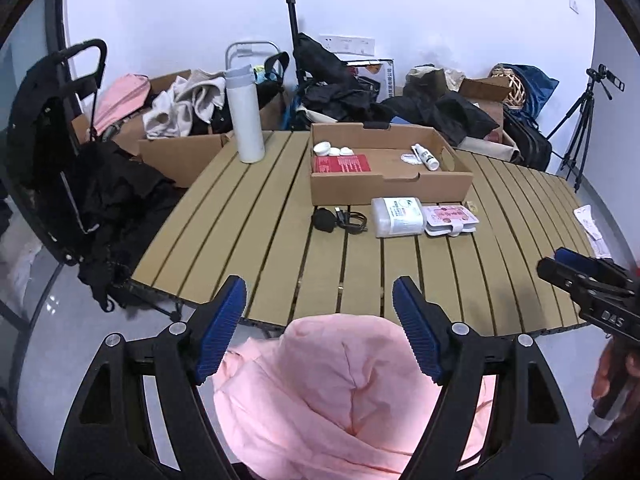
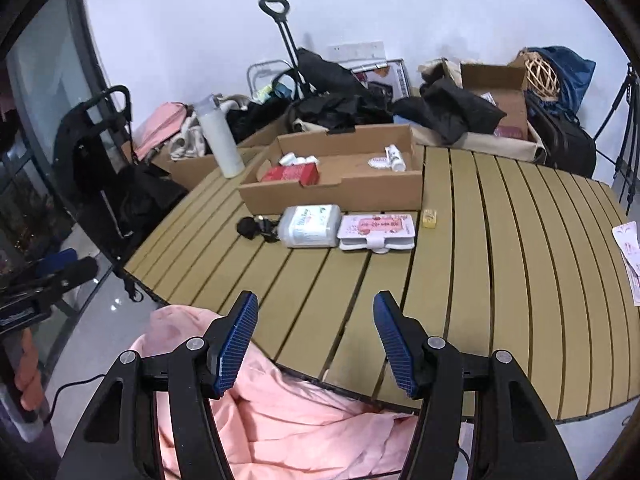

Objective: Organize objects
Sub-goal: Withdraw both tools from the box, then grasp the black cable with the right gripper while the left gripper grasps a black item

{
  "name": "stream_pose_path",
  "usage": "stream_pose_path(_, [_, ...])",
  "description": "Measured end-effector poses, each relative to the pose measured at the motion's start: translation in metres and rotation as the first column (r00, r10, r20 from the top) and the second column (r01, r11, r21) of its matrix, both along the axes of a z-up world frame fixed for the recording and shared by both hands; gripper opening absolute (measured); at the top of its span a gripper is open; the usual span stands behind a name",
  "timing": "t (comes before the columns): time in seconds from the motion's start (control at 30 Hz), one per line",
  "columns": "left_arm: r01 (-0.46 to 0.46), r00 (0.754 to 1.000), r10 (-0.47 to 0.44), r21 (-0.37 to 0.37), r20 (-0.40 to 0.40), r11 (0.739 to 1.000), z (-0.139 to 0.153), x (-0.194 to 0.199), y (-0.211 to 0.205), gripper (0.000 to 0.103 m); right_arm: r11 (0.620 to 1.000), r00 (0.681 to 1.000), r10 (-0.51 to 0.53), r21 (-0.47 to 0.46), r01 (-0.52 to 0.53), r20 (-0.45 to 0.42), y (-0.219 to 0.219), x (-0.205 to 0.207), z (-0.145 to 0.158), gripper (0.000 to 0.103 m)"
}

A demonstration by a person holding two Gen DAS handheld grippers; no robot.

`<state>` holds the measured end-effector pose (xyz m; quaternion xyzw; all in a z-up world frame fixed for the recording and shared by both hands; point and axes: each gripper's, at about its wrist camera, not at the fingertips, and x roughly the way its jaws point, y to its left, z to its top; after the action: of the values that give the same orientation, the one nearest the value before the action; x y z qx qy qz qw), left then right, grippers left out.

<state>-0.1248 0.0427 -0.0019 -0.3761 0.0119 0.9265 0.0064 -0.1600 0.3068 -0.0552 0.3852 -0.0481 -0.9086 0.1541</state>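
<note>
A shallow cardboard tray [image 1: 460, 182] [image 2: 256, 196] stands at the far side of the slatted table [image 1: 248, 232] [image 2: 500, 240]. It holds a red packet [image 1: 342, 164] [image 2: 290, 174], white lids [image 1: 328, 148] and a small white tube [image 1: 426, 157] [image 2: 395, 157]. In front of it lie a black cable bundle [image 1: 340, 219] [image 2: 256, 227], a white wipes pack [image 1: 397, 211] [image 2: 310, 225], a pink-patterned case [image 1: 450, 219] [image 2: 376, 230] and a small yellow block [image 2: 429, 218]. My left gripper [image 1: 319, 322] and right gripper [image 2: 315, 338] are both open and empty at the near edge.
A tall white bottle [image 1: 245, 114] [image 2: 220, 140] stands at the table's far left. Pink cloth [image 1: 344, 392] [image 2: 288, 424] lies below the near edge. Boxes, bags, dark clothes and a trolley crowd the back. A tripod [image 1: 580, 120] stands at the right. Papers [image 2: 630, 256] lie at the right edge.
</note>
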Motion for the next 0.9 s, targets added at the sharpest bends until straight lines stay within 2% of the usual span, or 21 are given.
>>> stream_pose_path(0.13, [0.021, 1.000, -0.021, 0.017, -0.016, 1.000, -0.002, 0.004, 0.003, 0.074, 1.000, 1.000, 0.012, 0.006, -0.012, -0.027, 0.000, 0.008, 0.006, 0.064])
stream_pose_path(0.23, [0.028, 1.000, -0.028, 0.029, 0.007, 0.999, -0.015, -0.003, 0.000, 0.074, 1.000, 0.999, 0.023, -0.004, -0.023, -0.040, -0.003, 0.008, 0.004, 0.064])
stream_pose_path(0.3, [0.038, 0.998, -0.041, 0.070, 0.040, 0.997, -0.030, -0.013, -0.006, 0.074, 0.999, 0.999, 0.037, -0.013, -0.037, -0.034, -0.008, 0.006, -0.003, 0.064])
stream_pose_path(0.4, [0.048, 0.992, -0.066, 0.166, 0.105, 0.985, -0.053, -0.035, -0.020, 0.073, 0.991, 0.991, 0.131, -0.034, -0.131, -0.002, -0.028, -0.004, -0.024, 0.064])
stream_pose_path(0.5, [0.088, 0.989, -0.109, 0.203, 0.096, 0.975, -0.062, -0.071, -0.024, 0.072, 0.976, 0.975, 0.220, -0.016, -0.219, 0.030, -0.054, -0.026, -0.042, 0.057])
stream_pose_path(0.6, [0.147, 0.984, -0.162, 0.187, 0.070, 0.971, -0.073, -0.125, -0.024, 0.072, 0.958, 0.957, 0.287, 0.016, -0.288, 0.038, -0.079, -0.062, -0.050, 0.052])
stream_pose_path(0.67, [0.152, 0.979, -0.168, 0.132, 0.117, 0.979, -0.090, -0.162, -0.019, 0.072, 0.941, 0.942, 0.334, 0.045, -0.336, 0.039, -0.097, -0.093, -0.053, 0.052])
stream_pose_path(0.7, [0.155, 0.970, -0.168, 0.084, 0.176, 0.984, -0.104, -0.182, -0.014, 0.070, 0.934, 0.934, 0.353, 0.044, -0.355, 0.044, -0.103, -0.104, -0.055, 0.052])
stream_pose_path(0.77, [0.184, 0.959, -0.191, 0.051, 0.210, 0.982, -0.121, -0.205, -0.009, 0.066, 0.911, 0.912, 0.406, 0.049, -0.409, 0.062, -0.113, -0.130, -0.065, 0.050])
stream_pose_path(0.83, [0.197, 0.952, -0.202, 0.045, 0.228, 0.979, -0.138, -0.224, -0.008, 0.064, 0.905, 0.908, 0.409, 0.090, -0.416, 0.091, -0.120, -0.150, -0.077, 0.050])
stream_pose_path(0.9, [0.186, 0.945, -0.203, 0.090, 0.258, 0.978, -0.154, -0.240, -0.015, 0.043, 0.896, 0.897, 0.428, 0.076, -0.437, 0.108, -0.124, -0.166, -0.085, 0.050])
